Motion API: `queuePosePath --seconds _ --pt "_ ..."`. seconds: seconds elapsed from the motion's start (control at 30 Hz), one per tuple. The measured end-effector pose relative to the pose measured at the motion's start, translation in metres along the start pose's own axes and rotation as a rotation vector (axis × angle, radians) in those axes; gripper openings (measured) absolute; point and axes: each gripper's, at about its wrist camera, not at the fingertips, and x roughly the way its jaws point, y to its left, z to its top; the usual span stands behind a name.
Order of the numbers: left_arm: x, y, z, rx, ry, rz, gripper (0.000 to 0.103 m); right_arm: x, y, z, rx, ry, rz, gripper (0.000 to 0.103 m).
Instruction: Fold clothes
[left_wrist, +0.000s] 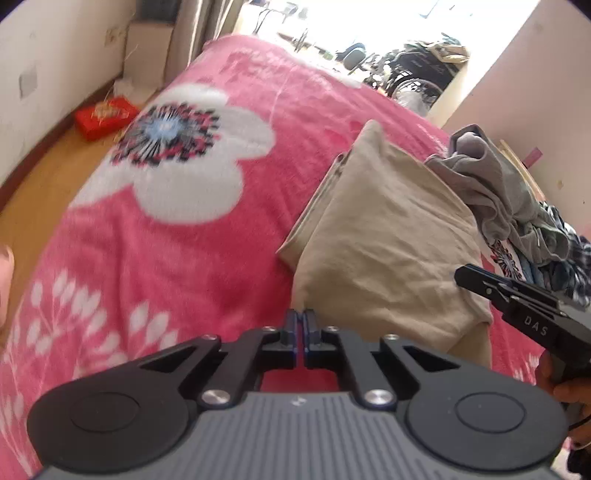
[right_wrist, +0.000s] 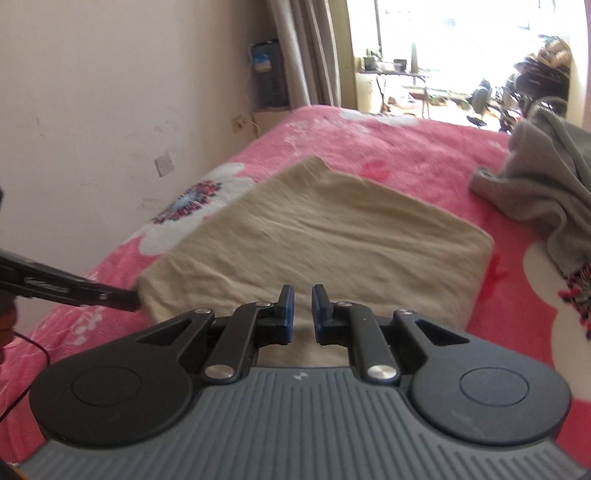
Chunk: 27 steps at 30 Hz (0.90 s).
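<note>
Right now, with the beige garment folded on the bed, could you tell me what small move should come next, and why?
Probably swing the right gripper toward the crumpled grey garment: the beige garment lies folded, both grippers hold nothing, and the grey one waits unfolded beside it.

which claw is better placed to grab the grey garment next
Right, probably. The crumpled grey garment lies to the right of the folded beige cloth, on the right claw's side. The left claw is shut over the pink blanket, farther away.
</note>
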Motion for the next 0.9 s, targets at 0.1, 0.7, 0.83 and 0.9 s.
queuePosePath --seconds 0.1,0.7,0.83,0.9 --pt "0.005 0.005 -0.008 -0.005 0.04 0.042 0.0 0.002 -0.005 -0.002 0.019 0.01 -0.012 0.01" --pt "0.049 -0.081 0.034 0.293 -0.052 0.105 0.039 -0.037 -0.013 -0.037 0.136 0.15 -0.192 0.01" --pt "0.047 -0.078 0.034 0.271 -0.047 0.105 0.04 -0.065 0.001 -0.021 0.071 0.047 -0.128 0.011" --pt "0.049 -0.082 0.036 0.273 -0.04 0.116 0.04 -0.054 0.013 -0.013 0.033 0.036 -0.08 0.011"
